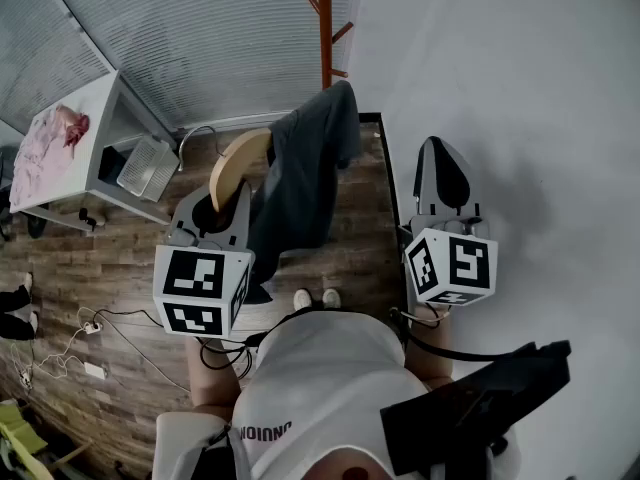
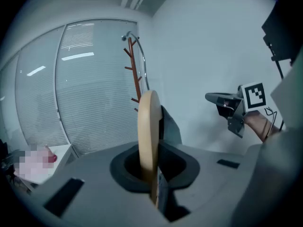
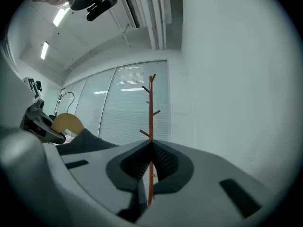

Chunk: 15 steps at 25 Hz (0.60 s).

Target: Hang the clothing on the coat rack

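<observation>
Only the head view shows the dark garment (image 1: 300, 183) draping fully, near the coat rack (image 1: 326, 28). Left gripper (image 2: 154, 169) clamps its wooden hanger (image 2: 147, 131); right gripper (image 3: 150, 167) closed, empty. Plank floor (image 1: 100, 268) below.

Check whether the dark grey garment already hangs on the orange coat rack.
No, the dark grey garment drapes from the wooden hanger clamped in the left gripper.

The clothing (image 1: 305, 183) hangs on a hanger (image 1: 238, 163) before the coat rack (image 1: 325, 28), with a table (image 1: 100, 103) far left.

The clothing (image 1: 305, 183) is dark grey, hanger (image 1: 237, 163) tan (coat rack (image 1: 325, 28) orange-brown)
</observation>
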Available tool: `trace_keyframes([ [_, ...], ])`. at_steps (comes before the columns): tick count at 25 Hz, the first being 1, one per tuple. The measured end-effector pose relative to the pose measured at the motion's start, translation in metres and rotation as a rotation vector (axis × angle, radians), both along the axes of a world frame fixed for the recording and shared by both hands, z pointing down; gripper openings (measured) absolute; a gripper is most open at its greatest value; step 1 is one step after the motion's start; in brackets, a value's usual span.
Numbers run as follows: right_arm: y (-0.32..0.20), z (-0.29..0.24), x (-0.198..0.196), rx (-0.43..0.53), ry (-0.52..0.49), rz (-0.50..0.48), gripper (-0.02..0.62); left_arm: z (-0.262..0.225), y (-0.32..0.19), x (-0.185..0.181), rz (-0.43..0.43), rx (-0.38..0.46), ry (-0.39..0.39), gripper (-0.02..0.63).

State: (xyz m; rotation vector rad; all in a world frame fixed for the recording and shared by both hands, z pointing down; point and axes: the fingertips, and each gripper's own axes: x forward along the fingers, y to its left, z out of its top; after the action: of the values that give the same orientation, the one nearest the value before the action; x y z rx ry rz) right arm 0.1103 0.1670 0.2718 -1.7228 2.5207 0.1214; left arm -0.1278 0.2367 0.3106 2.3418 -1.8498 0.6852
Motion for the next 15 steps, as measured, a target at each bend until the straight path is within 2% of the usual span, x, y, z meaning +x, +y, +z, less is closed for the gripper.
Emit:
trace_keyframes([
  [15, 0.0, -0.005, -0.011, 0.017, 0.003, -0.003, 0.02, 0.003, 0.001, -0.009, 0.0, -0.011, 0.0, 0.037],
])
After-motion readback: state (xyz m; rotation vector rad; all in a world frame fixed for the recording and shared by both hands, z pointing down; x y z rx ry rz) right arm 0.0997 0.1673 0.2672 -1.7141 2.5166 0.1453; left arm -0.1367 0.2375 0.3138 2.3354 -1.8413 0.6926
